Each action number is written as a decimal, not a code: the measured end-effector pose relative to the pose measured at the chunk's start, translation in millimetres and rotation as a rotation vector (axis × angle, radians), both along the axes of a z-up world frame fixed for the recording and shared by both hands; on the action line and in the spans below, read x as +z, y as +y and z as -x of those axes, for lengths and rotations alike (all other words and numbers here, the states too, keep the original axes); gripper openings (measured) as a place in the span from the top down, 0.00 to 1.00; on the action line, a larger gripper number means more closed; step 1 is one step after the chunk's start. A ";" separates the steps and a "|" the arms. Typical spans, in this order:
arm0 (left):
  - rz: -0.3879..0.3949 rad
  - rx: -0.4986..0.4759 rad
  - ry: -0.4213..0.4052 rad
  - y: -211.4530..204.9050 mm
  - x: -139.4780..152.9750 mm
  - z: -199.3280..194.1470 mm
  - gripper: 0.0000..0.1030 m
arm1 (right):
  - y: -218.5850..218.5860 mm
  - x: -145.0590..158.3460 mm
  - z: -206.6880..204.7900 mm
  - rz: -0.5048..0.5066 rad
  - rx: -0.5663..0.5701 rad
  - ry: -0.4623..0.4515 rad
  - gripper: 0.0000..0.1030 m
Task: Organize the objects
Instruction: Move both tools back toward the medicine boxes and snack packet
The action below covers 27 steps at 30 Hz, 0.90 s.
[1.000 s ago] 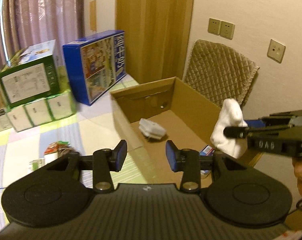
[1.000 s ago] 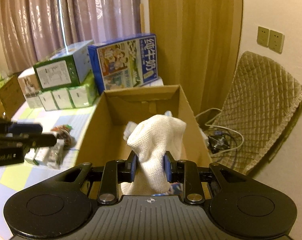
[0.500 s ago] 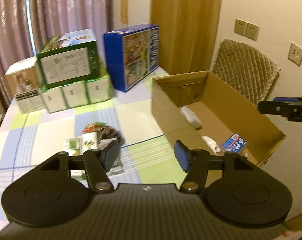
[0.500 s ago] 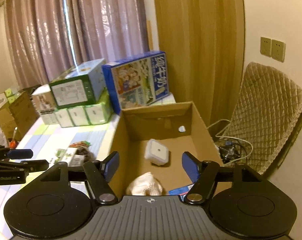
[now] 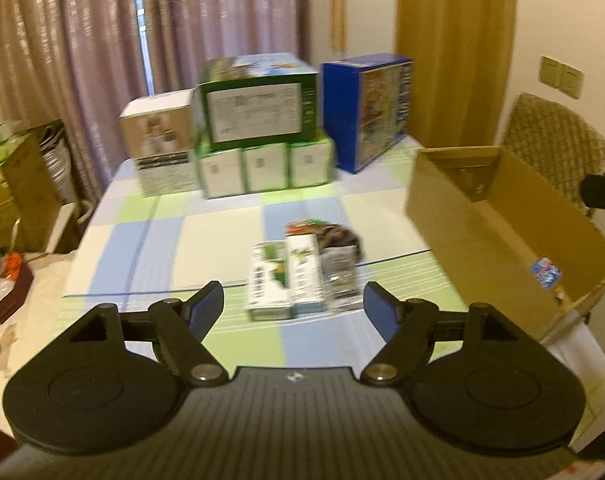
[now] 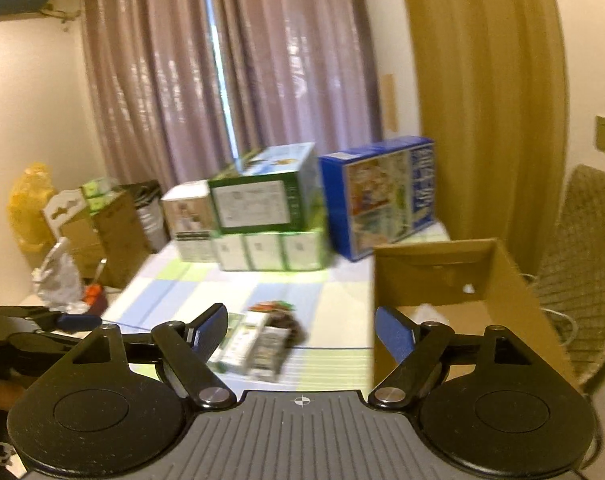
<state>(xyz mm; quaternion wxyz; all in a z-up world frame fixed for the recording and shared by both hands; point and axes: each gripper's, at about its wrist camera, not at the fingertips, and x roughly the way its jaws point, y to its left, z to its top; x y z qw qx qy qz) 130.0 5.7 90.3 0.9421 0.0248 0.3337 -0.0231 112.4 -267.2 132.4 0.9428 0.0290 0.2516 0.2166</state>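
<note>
Your left gripper (image 5: 293,306) is matte black plastic with two flat round discs at its base, a ribbed grey-black panel between them, and a small white mark at the panel's top edge. Its fingers (image 5: 206,308) carry dark blue pads, and a silver screw sits at each finger pivot. Your right gripper (image 6: 301,330) has the same build: black discs, ribbed panel, a white crosshair mark, silver pivot screws and blue-padded fingers (image 6: 394,334).
</note>
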 end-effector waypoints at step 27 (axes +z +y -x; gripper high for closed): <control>-0.001 0.028 0.106 55.3 -117.2 -88.2 0.27 | 105.1 -160.0 -113.1 0.119 0.054 0.221 0.47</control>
